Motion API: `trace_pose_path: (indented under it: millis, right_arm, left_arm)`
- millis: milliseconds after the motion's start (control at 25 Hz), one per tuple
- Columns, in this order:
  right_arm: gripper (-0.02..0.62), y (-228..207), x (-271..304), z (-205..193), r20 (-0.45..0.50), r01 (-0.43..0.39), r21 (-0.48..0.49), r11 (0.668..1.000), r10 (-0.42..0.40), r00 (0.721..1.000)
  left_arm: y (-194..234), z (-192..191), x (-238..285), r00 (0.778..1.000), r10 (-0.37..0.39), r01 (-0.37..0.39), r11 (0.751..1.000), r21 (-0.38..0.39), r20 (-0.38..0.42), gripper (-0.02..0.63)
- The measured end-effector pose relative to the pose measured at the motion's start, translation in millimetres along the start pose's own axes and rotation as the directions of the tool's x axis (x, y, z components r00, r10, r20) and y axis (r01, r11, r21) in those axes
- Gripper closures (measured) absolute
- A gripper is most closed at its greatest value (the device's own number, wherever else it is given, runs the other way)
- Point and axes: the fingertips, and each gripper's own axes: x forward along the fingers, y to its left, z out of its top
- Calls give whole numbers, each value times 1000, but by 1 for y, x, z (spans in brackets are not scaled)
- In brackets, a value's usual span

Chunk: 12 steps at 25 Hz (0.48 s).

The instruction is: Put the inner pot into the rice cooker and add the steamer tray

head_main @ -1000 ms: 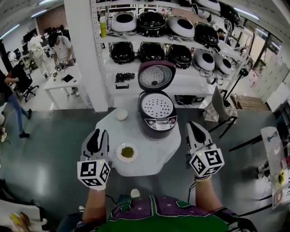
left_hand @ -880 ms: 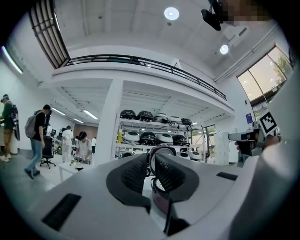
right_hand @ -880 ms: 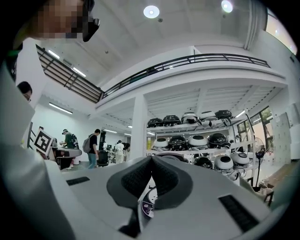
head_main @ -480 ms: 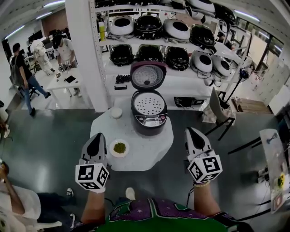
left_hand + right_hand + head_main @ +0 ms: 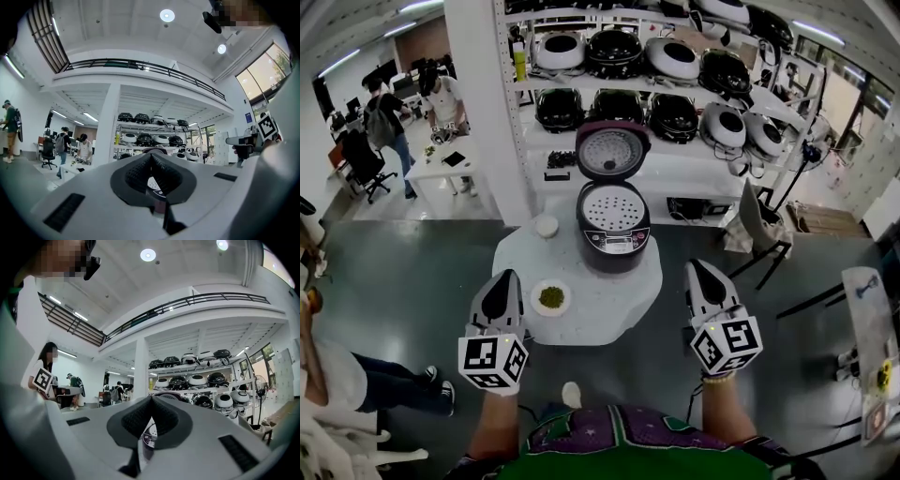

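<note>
Now the rice cooker stands open on the white table, and the perforated steamer tray sits in its top. The left gripper and the right gripper are nearer the person than the cooker, one at each side and well apart from it. Both have jaws pressed together and hold nothing.

Found no legible word, brand or number anywhere. Saw only black-and-white square code patterns, without letters, on the marker cube of the left gripper and on the matching cube of the right gripper. Made out pale print on the control panel of the rice cooker, too small to read. Noticed a blue sign on the far wall in the left gripper view, equally illegible.
</note>
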Motion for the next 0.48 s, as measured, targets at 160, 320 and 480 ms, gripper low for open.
trace_pose_path:
  millis: [160, 320, 480]
  right_arm:
    - [591, 4, 2, 3, 4, -3, -1, 1000, 3, 1000]
    - [591, 9, 6, 2, 3, -6, -4, 1000, 6, 1000]
    - [591, 16, 9, 1, 4, -10, -6, 1000, 10, 1000]
  left_arm:
    - [4, 4, -3, 1000, 3, -3, 1000, 0, 8, 584]
    - [9, 3, -4, 1000, 8, -8, 1000, -1, 7, 584]
    - [17, 2, -7, 1000, 13, -13, 1000, -2, 7, 583]
